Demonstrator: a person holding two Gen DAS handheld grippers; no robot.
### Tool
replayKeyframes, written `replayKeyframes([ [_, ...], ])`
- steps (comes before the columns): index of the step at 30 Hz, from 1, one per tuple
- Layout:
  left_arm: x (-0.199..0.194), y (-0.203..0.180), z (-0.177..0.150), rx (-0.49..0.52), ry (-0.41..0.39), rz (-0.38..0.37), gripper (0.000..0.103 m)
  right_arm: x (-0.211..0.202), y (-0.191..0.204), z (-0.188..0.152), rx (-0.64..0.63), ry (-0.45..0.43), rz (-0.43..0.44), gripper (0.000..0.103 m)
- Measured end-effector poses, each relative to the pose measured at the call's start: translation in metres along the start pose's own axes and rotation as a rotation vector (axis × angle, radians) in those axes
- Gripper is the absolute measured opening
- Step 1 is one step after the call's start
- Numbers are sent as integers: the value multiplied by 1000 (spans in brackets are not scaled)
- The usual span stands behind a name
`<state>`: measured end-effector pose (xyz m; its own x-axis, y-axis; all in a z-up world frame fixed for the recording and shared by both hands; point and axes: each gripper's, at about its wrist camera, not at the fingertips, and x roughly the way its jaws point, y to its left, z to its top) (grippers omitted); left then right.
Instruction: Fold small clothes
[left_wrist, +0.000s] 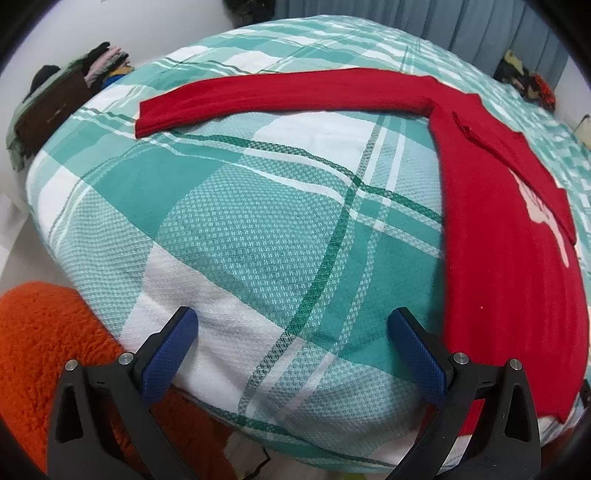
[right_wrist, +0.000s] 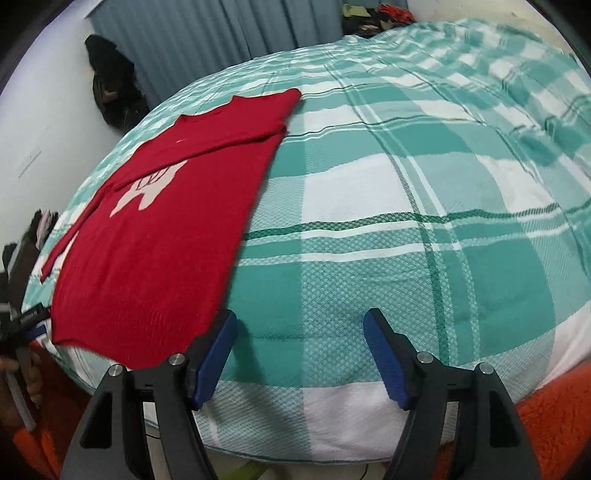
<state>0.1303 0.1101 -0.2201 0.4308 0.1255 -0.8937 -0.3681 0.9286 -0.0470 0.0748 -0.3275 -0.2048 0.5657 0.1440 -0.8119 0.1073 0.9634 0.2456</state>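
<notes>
Both claws, left gripper (left_wrist: 291, 354) and right gripper (right_wrist: 299, 354), gape empty near the bed's (left_wrist: 258, 229) edge; the red sweater's (right_wrist: 155, 236) far left sleeve (left_wrist: 280, 96) may drag and unfold the body.

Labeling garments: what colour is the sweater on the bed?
Red sweater with a pale pink motif on the front; shows best in the right wrist view.

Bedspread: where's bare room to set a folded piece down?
Free: the teal-and-white plaid bedspread right of the red knit sweater, and the patch below its outstretched sleeve. Crowded: the clothes pile off the bed's far-left edge.
</notes>
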Motion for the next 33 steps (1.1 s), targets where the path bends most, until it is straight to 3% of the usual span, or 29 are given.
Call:
replayKeyframes([
  [3, -1, 2, 5, 10, 41, -18, 103, 2, -2, 1, 16, -1, 9, 74],
  [5, -9, 11, 20, -3, 112, -97, 99, 2, -2, 0, 20, -2, 11, 74],
  [7, -30, 32, 40, -57, 48, -203, 96, 1, -2, 0, 19, -1, 8, 74],
  [9, -49, 64, 67, -110, -23, -259, 97, 1, -2, -1, 18, 1, 8, 76],
  [12, -52, 118, 104, -227, -61, -283, 98, 3, -1, -1, 16, 4, 4, 78],
  [15, -24, 180, 130, -406, -28, -301, 93, 7, 3, -1, 1, 7, -14, 83],
  [17, 3, 205, 135, -505, 28, -308, 66, 9, 8, -1, -18, 10, -33, 85],
  [19, 30, 215, 135, -570, 86, -355, 65, 10, 11, -2, -31, 12, -48, 86],
  [25, 57, 200, 143, -617, 60, -432, 72, 12, 14, -4, -49, 12, -63, 87],
  [27, 63, 194, 150, -619, 74, -464, 52, 12, 14, -4, -52, 12, -67, 88],
  [28, 68, 190, 152, -613, 93, -471, 7, 12, 15, -4, -53, 13, -69, 88],
  [29, 72, 186, 154, -604, 118, -467, 5, 12, 15, -4, -54, 13, -70, 88],
  [31, 55, 171, 164, -535, 75, -363, 5, 12, 15, -4, -52, 12, -68, 88],
  [33, 32, 148, 181, -448, 23, -365, 5, 11, 15, -5, -49, 12, -65, 88],
])
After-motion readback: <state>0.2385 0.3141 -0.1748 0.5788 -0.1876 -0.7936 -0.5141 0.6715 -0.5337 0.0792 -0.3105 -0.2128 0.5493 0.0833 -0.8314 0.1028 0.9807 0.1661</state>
